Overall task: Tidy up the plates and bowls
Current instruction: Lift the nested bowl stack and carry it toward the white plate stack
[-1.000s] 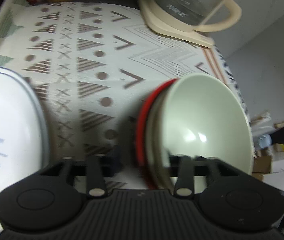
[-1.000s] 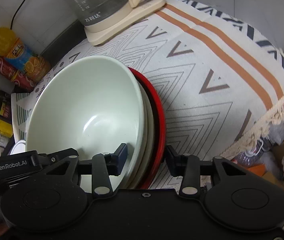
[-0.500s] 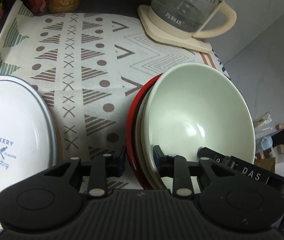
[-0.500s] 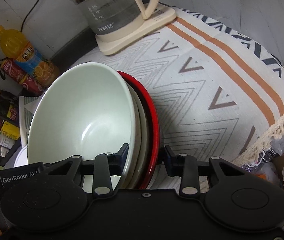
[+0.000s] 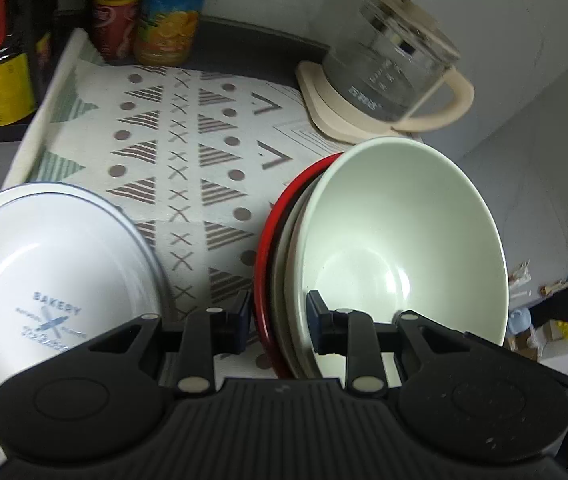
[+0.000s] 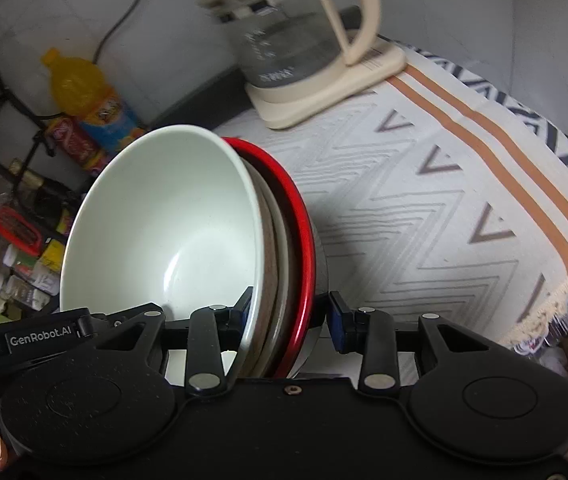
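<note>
A pale green bowl [image 5: 396, 240] [image 6: 164, 232] is nested in a beige plate [image 5: 288, 248] [image 6: 278, 240] and a red plate [image 5: 268, 240] [image 6: 304, 232]. The stack hangs tilted above the patterned tablecloth [image 5: 188, 160] [image 6: 444, 200]. My left gripper [image 5: 280, 320] is shut on the stack's near rim, one pad inside the bowl and one behind the red plate. From the opposite side, my right gripper [image 6: 290, 316] is shut on the same stack. A white bowl printed BAKERY [image 5: 44, 280] sits on the cloth to the left.
A glass kettle on a cream base [image 5: 388, 76] [image 6: 296, 40] stands at the back of the table. Drink bottles and cans [image 5: 168, 12] [image 6: 84, 100] line the back left. The cloth's fringed edge [image 6: 564, 292] drops off at the right, with clutter on the floor beyond.
Both grippers have risen with the stack held between them, and both views have tipped up. The kettle and the bottles now show more fully.
</note>
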